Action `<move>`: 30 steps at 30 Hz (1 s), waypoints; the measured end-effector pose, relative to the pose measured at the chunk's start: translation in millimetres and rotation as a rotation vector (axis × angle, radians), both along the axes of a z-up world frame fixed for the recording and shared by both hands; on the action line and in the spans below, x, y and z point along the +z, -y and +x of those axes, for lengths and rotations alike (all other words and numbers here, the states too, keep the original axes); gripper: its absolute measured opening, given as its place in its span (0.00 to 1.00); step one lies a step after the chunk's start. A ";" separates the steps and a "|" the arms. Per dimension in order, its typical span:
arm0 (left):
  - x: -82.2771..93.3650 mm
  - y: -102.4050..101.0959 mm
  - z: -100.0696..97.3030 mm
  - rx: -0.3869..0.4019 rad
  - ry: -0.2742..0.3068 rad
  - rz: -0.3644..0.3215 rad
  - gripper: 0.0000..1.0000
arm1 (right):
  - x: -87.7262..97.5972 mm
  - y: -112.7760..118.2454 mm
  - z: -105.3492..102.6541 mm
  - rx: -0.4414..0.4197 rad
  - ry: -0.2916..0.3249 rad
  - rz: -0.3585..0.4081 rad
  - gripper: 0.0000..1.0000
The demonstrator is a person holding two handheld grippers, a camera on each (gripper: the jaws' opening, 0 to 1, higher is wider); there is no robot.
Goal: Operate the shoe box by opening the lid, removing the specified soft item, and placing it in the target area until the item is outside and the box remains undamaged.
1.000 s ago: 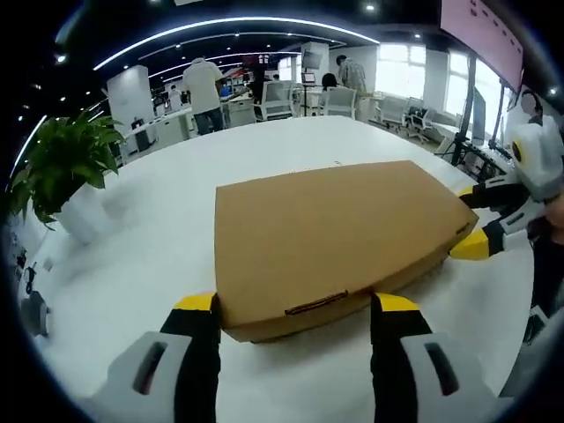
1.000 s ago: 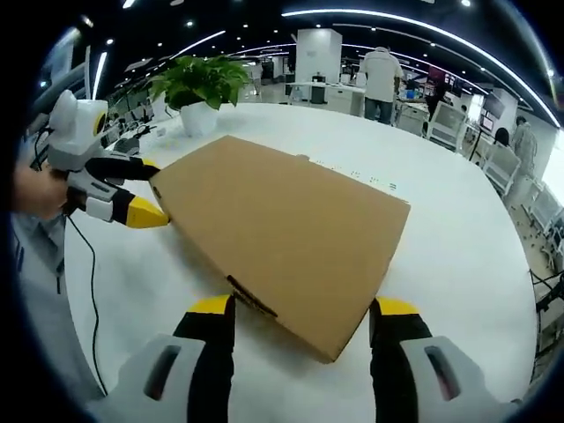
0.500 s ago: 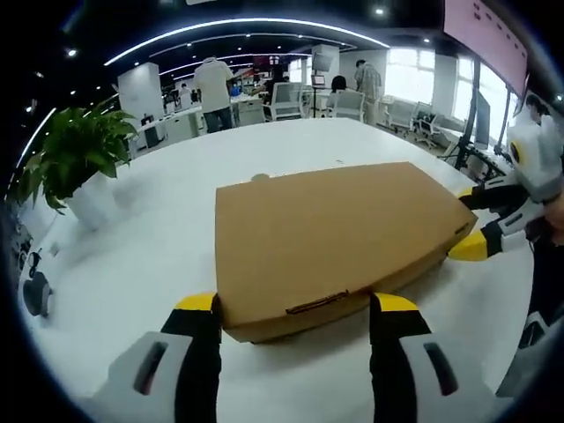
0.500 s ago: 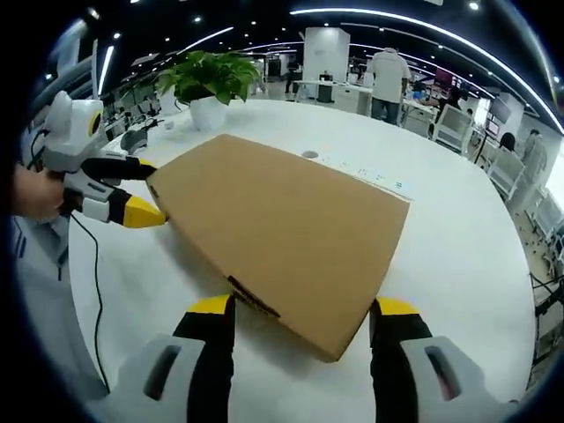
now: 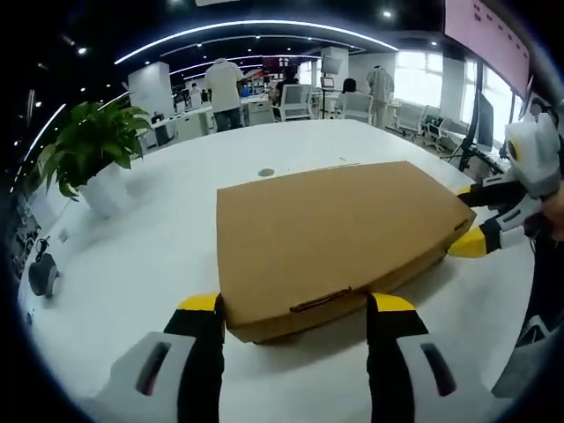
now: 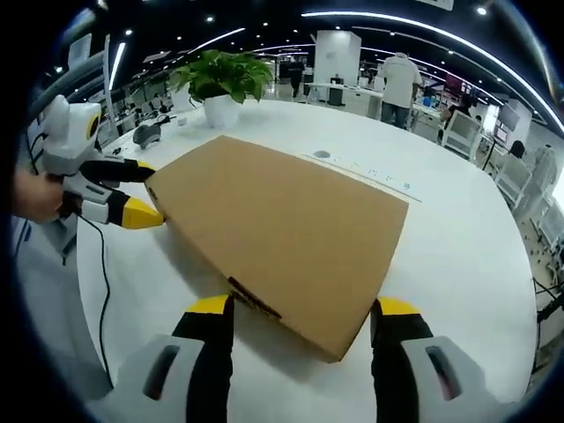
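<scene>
The shoe box point(image 5: 330, 233) lies flat on the white surface point(image 5: 150, 256), its lid down and closed, so whatever is inside cannot be seen. It is plain brown cardboard, unmarked on top, with a narrow slot-like tab at the middle of the near edge in the left gripper view; the same box point(image 6: 282, 225) sits cornerwise in the right gripper view, with a dark tab on its near side. The left tongs point(image 5: 295, 310) are spread wide, one yellow-tipped jaw at each side of the box's near end, close to the cardboard without pinching it. The right tongs point(image 6: 300, 313) are likewise spread, straddling a near corner of the box. Each pair of tongs appears in the other's view at the far end of the box, held by a hand point(image 6: 35, 196). A potted plant point(image 5: 92, 159) stands further back on the surface, and people stand among desks beyond.
</scene>
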State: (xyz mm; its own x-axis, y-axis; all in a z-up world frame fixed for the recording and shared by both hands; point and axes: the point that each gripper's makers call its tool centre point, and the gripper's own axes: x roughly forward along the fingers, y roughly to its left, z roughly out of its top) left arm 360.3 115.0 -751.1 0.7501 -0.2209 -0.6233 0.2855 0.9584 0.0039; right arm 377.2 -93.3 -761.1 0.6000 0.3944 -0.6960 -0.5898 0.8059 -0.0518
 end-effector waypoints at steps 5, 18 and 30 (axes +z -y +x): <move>-0.4 0.8 -7.3 0.012 -0.008 0.001 0.65 | -0.4 0.9 -7.1 0.012 -0.001 -0.001 0.61; -1.2 2.1 -28.1 0.024 -0.015 -0.009 0.64 | -0.9 2.7 -23.6 0.027 -0.007 -0.005 0.61; -1.5 1.9 -41.1 0.016 -0.004 0.004 0.61 | -1.4 4.9 -36.1 0.022 -0.005 -0.001 0.61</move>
